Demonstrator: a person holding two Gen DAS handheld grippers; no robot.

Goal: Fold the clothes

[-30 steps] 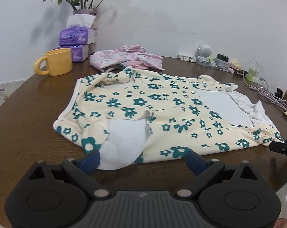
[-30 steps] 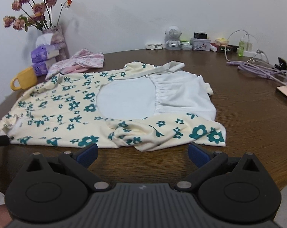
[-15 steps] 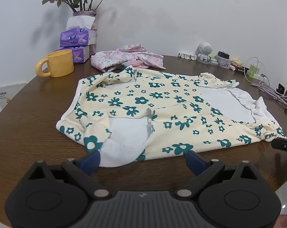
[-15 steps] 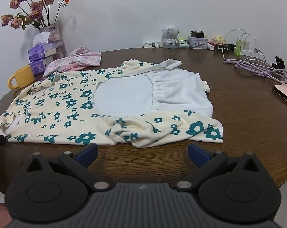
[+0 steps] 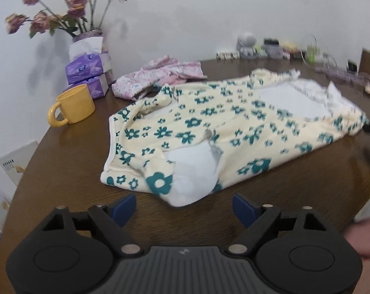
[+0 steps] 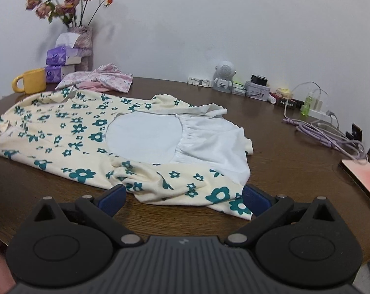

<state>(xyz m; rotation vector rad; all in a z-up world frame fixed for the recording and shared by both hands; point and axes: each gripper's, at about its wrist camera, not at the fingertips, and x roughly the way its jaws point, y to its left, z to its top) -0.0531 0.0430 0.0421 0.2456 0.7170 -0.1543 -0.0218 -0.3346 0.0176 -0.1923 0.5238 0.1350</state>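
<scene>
A cream garment with teal flowers lies spread flat on the round wooden table, white lining showing at its near hem and far end. It also shows in the right wrist view, with a white oval panel and white gathered fabric. My left gripper is open and empty, just short of the garment's near white corner. My right gripper is open, its blue fingertips on either side of the garment's near flowered edge, not closed on it.
A yellow mug, purple tissue packs and a vase of dried roses stand at the back left. A folded pink garment lies behind the cream one. A robot figurine, small items and purple cables line the back right.
Both grippers have moved. The left view has swung left and tilted, the garment now to its right. The right gripper has come forward until its fingertips flank the garment's near edge.
</scene>
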